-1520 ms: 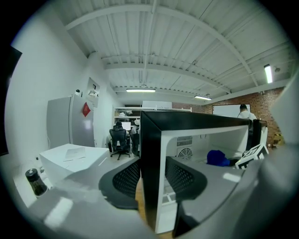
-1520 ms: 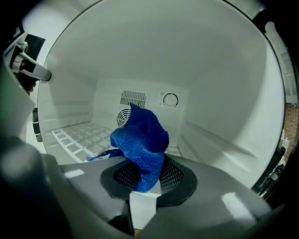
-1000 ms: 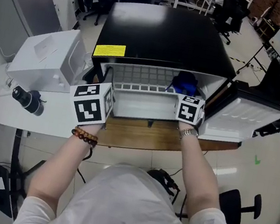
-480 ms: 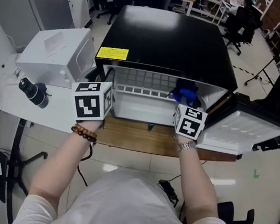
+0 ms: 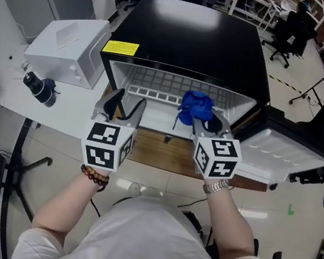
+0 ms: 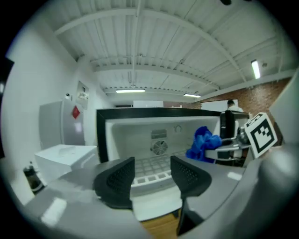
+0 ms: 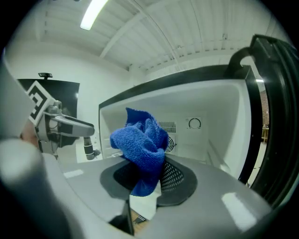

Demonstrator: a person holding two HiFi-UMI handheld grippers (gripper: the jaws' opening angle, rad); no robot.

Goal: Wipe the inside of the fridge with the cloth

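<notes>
Mini fridge on the desk, its door swung open to the fridge's right. The right gripper hangs just in front of the fridge's opening, jaws clamped on the blue cloth. Only a low fold is pinched, and the bulk of the cloth stands bunched above the jaws. The left gripper, before the left side of the opening, has just been opening its jaws, which stand apart with nothing between them.

Likely faults:
(a) The cloth drags out of the narrow pinch when rubbed along the fridge's wall or grid shelf.
(b) The bunched wad touches only a small patch, so parts of the inside go unwiped.
(c) Hard gripper tips, not cloth, strike the liner or the opening's rim.
(d) With the left gripper bracing nothing, a firm push may shift the fridge on the desk.
</notes>
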